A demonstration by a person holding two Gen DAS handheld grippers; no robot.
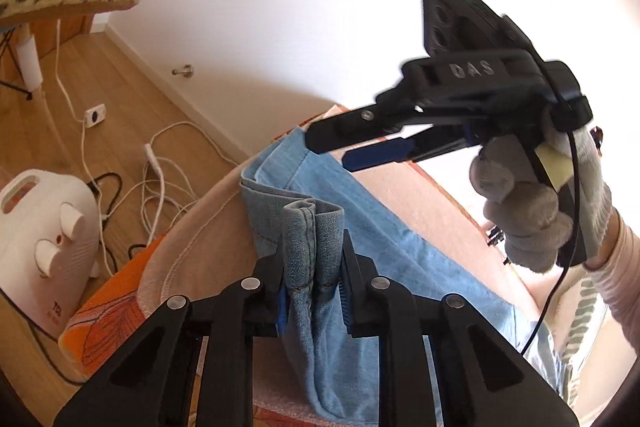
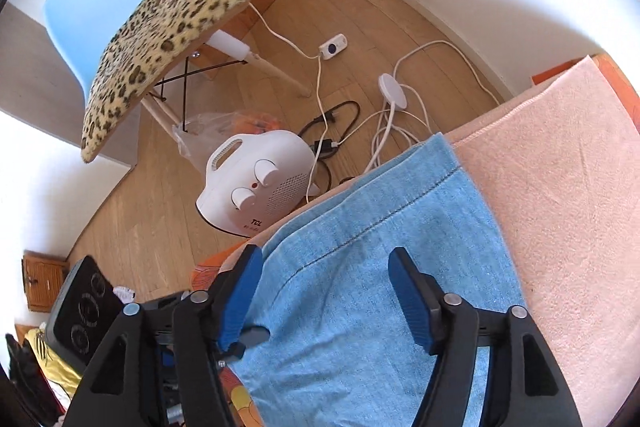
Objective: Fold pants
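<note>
Pants (image 1: 320, 203) are spread on the pink towel (image 2: 560, 187); the bunched hem is pinched by the left gripper (image 1: 312, 283). The right gripper (image 2: 324, 291) is held spread, empty, above the denim. Fold in progress; next, a matching edge probably needs gripping.

Bright daylight, blown-out white walls, fisheye-warped edges, slight motion blur

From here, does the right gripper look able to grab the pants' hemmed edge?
Probably yes: the right gripper hangs open over the pants, nothing between them.
</note>
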